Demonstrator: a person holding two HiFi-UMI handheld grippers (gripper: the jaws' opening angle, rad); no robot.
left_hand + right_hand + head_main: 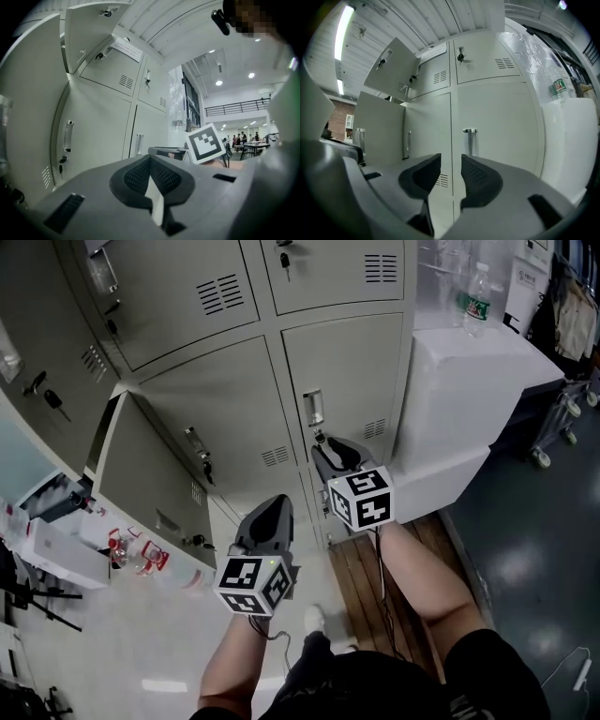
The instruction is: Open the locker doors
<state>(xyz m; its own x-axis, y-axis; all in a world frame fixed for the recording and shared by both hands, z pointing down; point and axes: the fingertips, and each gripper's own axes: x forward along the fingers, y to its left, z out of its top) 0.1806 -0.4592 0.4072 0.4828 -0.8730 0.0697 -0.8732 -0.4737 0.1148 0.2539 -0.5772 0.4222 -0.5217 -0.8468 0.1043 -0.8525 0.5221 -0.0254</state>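
A bank of grey lockers stands in front of me. The right lower door is closed, with a metal handle. My right gripper hovers just short of that door, open and empty; in the right gripper view the handle shows beyond the right gripper, a little right of the gap. The door left of it is closed too. My left gripper hangs lower and further back, shut on nothing. Further left a lower door stands open.
A white cabinet with a plastic bottle on top stands against the lockers' right side. An upper door also hangs open. Keys hang in several locks. Boxes and bottles lie on the floor at left.
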